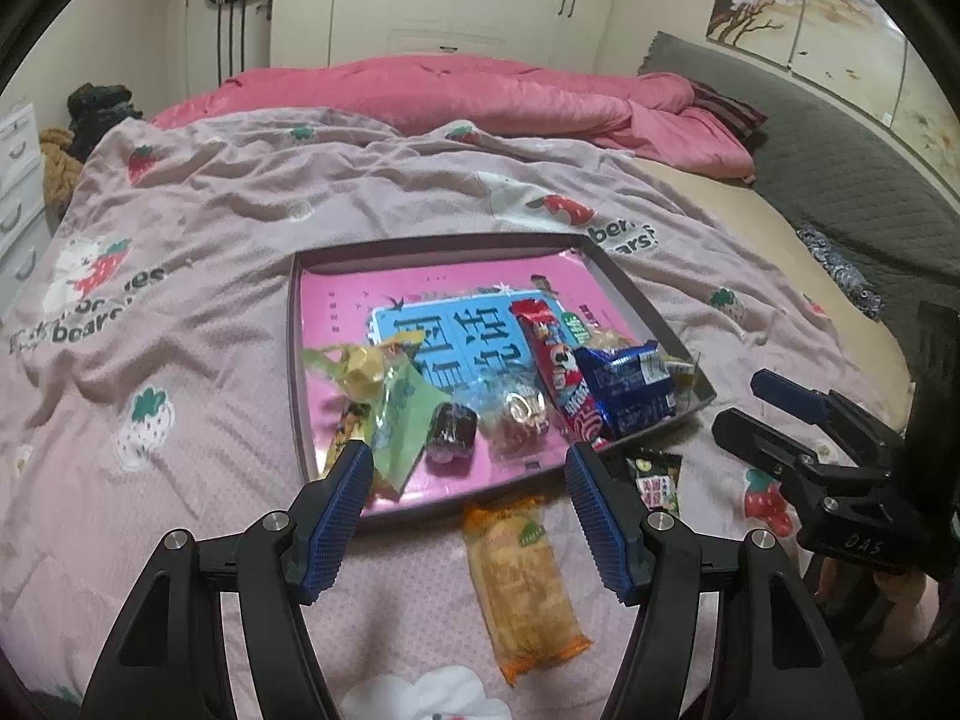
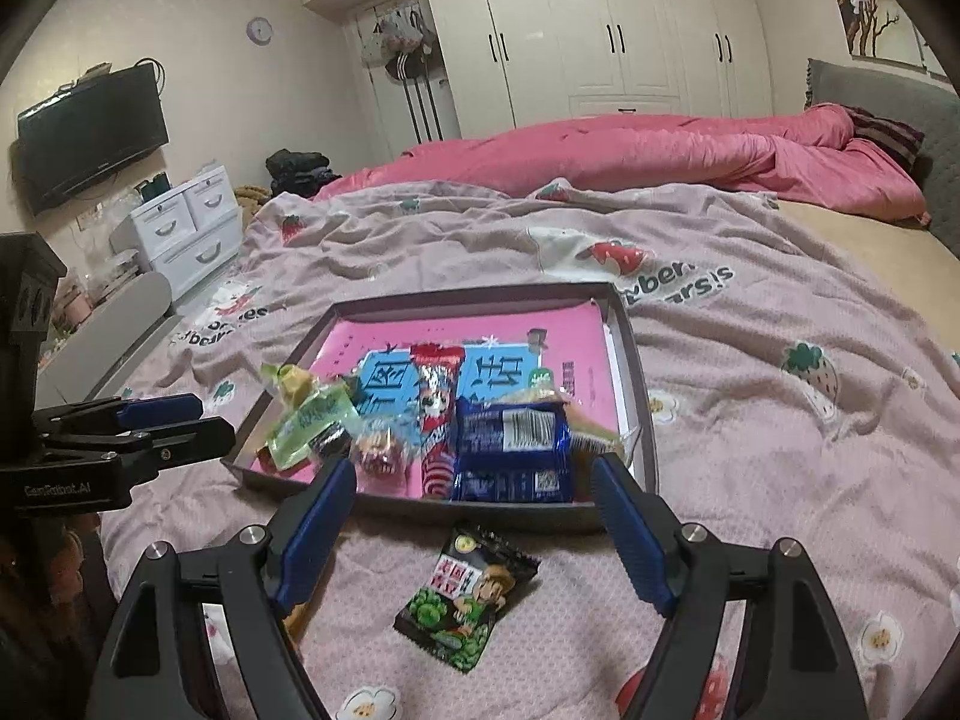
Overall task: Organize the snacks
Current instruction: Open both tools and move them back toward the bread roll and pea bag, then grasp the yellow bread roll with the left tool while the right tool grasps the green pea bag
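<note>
A shallow dark tray (image 1: 624, 294) (image 2: 636, 372) with a pink and blue lining lies on the bed. It holds several snacks: a green packet (image 1: 399, 420), a dark round sweet (image 1: 451, 429), a red packet (image 1: 558, 372) (image 2: 438, 414) and a blue packet (image 1: 630, 387) (image 2: 510, 450). An orange packet (image 1: 522, 576) lies on the quilt in front of the tray, under my open left gripper (image 1: 471, 474). A small black and green packet (image 2: 465, 597) (image 1: 657, 474) lies beneath my open right gripper (image 2: 474, 492). Neither gripper holds anything.
The pink strawberry-print quilt (image 1: 240, 228) covers the bed, with a bunched pink duvet (image 2: 630, 150) behind. A white drawer unit (image 2: 186, 222) and a wall television (image 2: 90, 132) stand at left, wardrobes (image 2: 600, 24) at the back.
</note>
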`<state>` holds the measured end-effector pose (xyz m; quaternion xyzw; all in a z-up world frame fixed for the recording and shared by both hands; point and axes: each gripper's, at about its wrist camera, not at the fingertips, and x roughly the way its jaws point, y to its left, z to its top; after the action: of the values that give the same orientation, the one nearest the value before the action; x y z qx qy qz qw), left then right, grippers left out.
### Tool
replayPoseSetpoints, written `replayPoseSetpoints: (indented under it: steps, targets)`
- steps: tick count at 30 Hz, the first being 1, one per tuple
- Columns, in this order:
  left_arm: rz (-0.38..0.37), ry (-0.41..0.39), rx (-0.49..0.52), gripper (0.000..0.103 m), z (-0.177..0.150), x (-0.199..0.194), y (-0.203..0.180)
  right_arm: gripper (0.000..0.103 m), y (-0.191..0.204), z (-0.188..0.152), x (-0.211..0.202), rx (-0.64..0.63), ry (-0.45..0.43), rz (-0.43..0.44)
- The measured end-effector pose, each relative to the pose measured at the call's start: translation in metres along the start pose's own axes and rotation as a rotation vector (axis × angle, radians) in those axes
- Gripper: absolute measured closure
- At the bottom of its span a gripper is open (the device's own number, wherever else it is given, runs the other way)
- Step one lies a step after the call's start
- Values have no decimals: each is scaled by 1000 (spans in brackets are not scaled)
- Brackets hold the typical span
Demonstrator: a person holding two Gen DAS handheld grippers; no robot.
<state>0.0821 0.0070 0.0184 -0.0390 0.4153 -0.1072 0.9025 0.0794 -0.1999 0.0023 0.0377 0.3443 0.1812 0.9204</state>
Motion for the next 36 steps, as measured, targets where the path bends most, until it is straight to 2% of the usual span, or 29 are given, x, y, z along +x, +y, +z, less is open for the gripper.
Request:
replayPoseSetpoints:
  steps: [19,26,36]
  targets:
    - [15,106,45,34,-31,7,-18,23,9,-24,20,6,152,-3]
    - [3,178,60,34,-43,25,-22,23,4,-32,36,27,215,-8]
    - [-9,240,74,34,-55,45,-31,23,5,-40,60,15,275,-18]
